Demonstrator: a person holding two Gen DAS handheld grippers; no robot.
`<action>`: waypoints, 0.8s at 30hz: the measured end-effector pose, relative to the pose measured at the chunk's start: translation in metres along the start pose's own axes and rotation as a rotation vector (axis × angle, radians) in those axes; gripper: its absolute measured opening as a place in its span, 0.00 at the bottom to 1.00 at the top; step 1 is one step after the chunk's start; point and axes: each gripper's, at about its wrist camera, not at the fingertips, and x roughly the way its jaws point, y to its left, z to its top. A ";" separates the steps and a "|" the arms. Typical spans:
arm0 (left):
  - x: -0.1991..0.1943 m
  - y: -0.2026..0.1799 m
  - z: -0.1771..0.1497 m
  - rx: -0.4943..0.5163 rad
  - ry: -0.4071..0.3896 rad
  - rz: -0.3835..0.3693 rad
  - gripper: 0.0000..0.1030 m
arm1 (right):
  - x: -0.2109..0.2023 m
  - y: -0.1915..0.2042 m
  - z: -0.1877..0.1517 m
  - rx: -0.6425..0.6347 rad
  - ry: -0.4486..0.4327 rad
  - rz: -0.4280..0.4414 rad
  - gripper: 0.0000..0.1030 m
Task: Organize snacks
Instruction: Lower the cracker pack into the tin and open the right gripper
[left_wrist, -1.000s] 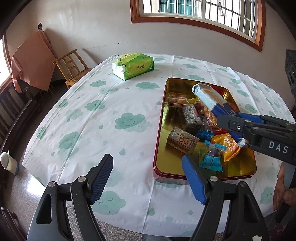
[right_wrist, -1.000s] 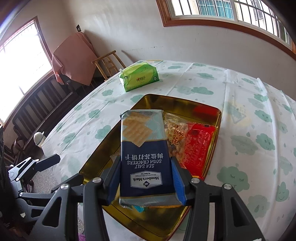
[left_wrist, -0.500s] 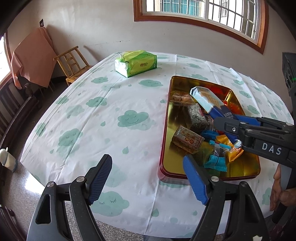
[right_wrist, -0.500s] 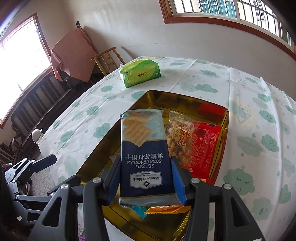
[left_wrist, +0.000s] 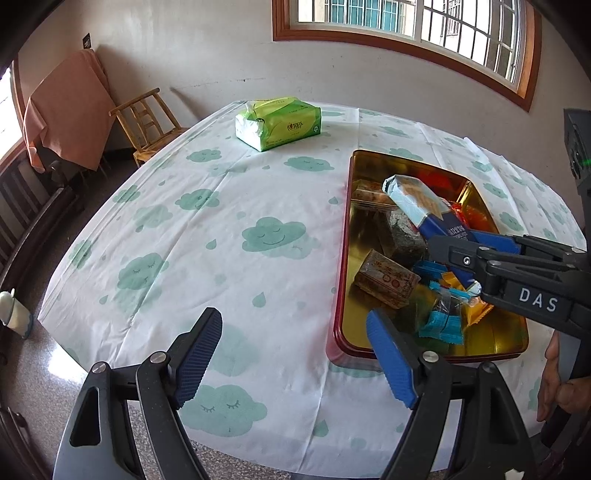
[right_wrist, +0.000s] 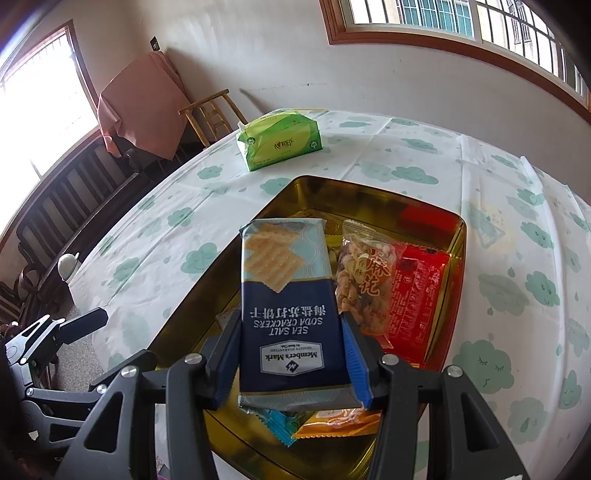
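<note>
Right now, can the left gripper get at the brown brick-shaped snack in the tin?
Probably yes. The left gripper is open and empty near the gold tin, and the brown snack lies uncovered by its near left wall. The right gripper, holding the soda crackers, hovers close beside it.

Your left gripper (left_wrist: 295, 354) hangs with its jaws wide apart over the cloud-print tablecloth (left_wrist: 207, 236), its right finger just at the near-left corner of the gold tray (left_wrist: 495, 350). Your right gripper (left_wrist: 469, 254) reaches in over the tray, clamping a blue cracker pack (left_wrist: 421, 206) above the loose snacks (left_wrist: 391, 277). A green tissue pack (left_wrist: 279, 122) sits well beyond.
</note>
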 end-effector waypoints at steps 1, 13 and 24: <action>0.000 0.001 0.000 0.000 -0.001 0.000 0.76 | 0.000 0.000 0.000 0.000 0.001 0.000 0.50; 0.002 0.002 0.001 0.007 -0.017 0.018 0.77 | 0.008 0.000 0.000 0.004 0.011 -0.002 0.50; 0.004 0.001 0.001 0.021 -0.037 0.047 0.78 | 0.012 0.000 -0.001 0.000 0.010 -0.010 0.50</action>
